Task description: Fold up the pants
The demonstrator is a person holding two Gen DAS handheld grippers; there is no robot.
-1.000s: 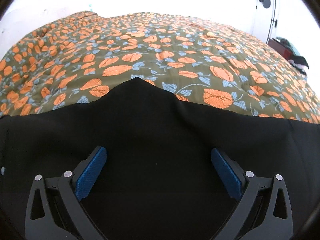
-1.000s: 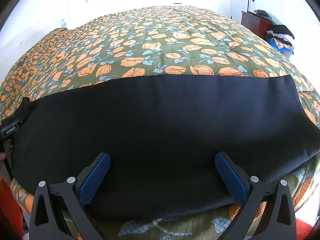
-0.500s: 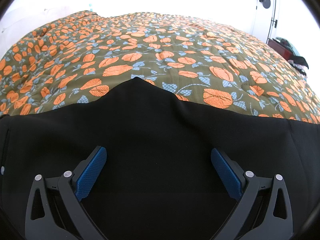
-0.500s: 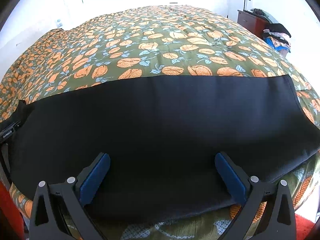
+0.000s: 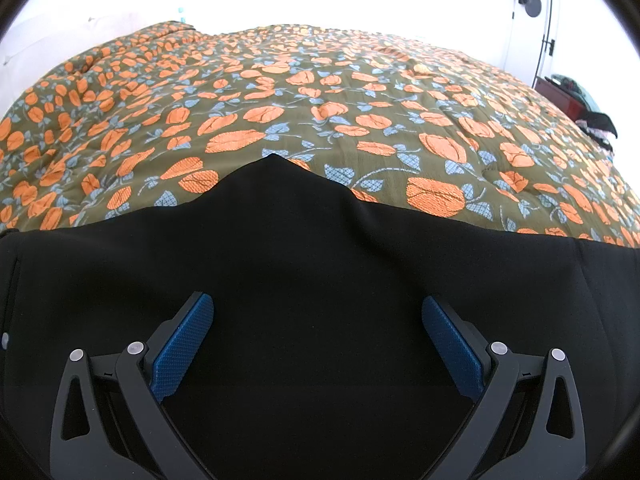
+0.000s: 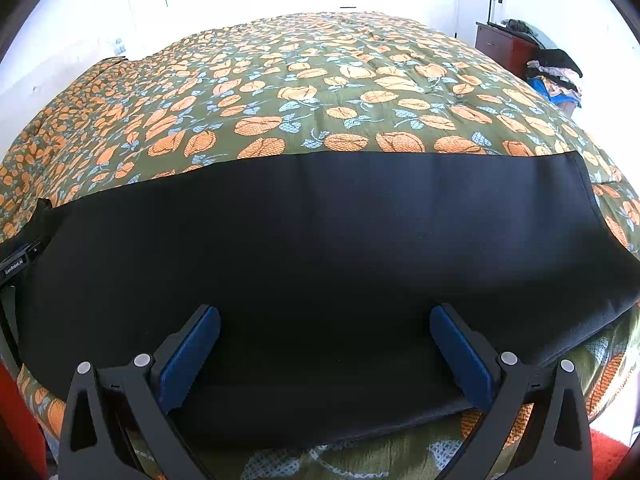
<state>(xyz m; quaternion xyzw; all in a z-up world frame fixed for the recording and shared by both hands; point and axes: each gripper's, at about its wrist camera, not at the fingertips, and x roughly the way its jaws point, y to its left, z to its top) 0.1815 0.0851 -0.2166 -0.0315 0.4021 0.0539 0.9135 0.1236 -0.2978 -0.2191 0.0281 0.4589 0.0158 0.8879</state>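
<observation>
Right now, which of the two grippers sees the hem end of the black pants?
The right gripper: its view shows the pants ending in a straight hem at the right. The left gripper shows only a pointed bulge.

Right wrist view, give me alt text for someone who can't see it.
Black fabric pants lie spread flat across a green bedspread with orange flowers. The right tool hangs open over their near edge, gripping nothing.

White walls [image 6: 80, 32] — red dresser [image 6: 498, 46].
</observation>
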